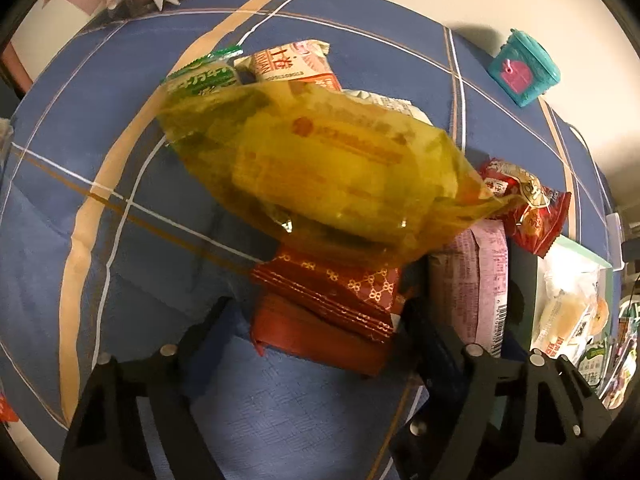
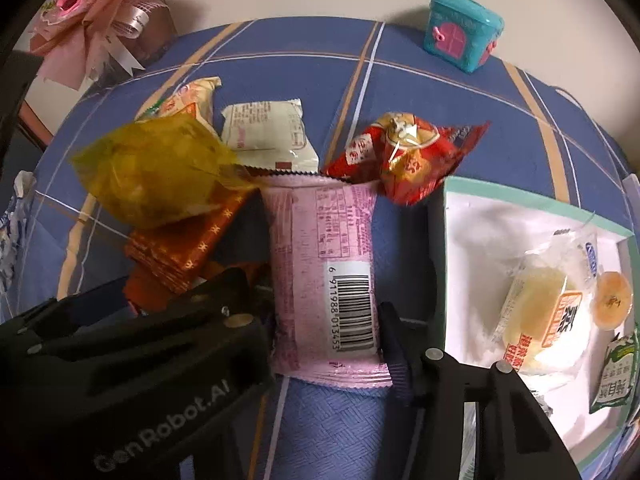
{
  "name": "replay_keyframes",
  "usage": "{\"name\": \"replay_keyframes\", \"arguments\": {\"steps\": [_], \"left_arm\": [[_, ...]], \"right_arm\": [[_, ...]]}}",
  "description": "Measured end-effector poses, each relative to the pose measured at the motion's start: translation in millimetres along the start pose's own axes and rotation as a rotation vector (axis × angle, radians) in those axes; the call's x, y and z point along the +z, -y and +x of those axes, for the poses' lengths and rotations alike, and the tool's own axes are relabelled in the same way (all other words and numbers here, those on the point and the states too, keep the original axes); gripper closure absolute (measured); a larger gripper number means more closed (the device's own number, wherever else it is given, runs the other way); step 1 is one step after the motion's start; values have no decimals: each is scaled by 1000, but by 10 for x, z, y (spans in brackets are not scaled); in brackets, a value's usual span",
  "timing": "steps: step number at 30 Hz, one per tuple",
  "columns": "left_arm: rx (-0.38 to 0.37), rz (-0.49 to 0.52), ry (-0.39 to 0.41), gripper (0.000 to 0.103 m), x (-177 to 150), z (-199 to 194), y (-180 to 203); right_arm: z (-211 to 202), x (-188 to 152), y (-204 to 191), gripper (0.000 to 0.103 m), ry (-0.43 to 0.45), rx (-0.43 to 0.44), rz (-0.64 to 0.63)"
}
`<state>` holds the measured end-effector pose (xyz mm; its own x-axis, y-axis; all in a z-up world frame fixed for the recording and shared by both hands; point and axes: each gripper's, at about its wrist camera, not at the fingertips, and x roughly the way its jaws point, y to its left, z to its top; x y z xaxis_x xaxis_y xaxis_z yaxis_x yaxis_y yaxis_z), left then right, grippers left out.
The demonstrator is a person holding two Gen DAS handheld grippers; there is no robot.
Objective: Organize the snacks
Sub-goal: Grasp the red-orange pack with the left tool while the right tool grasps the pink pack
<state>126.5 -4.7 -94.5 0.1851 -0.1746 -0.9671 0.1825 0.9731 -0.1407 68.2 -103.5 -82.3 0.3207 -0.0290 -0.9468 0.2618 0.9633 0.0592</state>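
Snack packets lie on a blue checked cloth (image 1: pixel 100 128). My left gripper (image 1: pixel 316 328) is shut on a red gold-patterned packet (image 1: pixel 328 300), with a yellow packet (image 1: pixel 320 168) lying on top of it. My right gripper (image 2: pixel 326 320) is shut on a pink packet with a barcode (image 2: pixel 324 264). The yellow packet (image 2: pixel 156 168) and red patterned packet (image 2: pixel 180 244) show to its left. A red-gold snack (image 2: pixel 408 156) and a white packet (image 2: pixel 268 132) lie beyond. A white box with a green rim (image 2: pixel 440 216) at the right holds several snacks.
A teal toy house (image 2: pixel 464 32) stands at the cloth's far edge. A pink ribbon flower box (image 2: pixel 108 20) sits at the back left. Green (image 1: pixel 200 80) and orange-white (image 1: pixel 296 64) packets lie behind the yellow one. The left gripper's body (image 2: pixel 132 364) fills the lower left of the right wrist view.
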Motion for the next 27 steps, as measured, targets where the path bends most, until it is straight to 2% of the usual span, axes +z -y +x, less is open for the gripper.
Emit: {"name": "replay_keyframes", "arguments": {"steps": [1, 3, 12, 20, 24, 27], "left_arm": [[-8, 1, 4, 30, -3, -11, 7], [-8, 1, 7, 33, -3, -25, 25], [-28, -12, -3, 41, -102, -131, 20], [-47, -40, -11, 42, -339, -269, -42], [-72, -54, 10, 43, -433, -413, -67], [-60, -50, 39, 43, -485, -539, -78]], "right_arm": [[-5, 1, 7, 52, 1, 1, 3], [-14, 1, 31, 53, 1, 7, 12], [-149, -69, 119, 59, -2, 26, 43], [-415, -298, 237, 60, -4, 38, 61], [-551, -345, 254, 60, 16, 37, 47], [-665, -385, 283, 60, 35, 52, 54]]}}
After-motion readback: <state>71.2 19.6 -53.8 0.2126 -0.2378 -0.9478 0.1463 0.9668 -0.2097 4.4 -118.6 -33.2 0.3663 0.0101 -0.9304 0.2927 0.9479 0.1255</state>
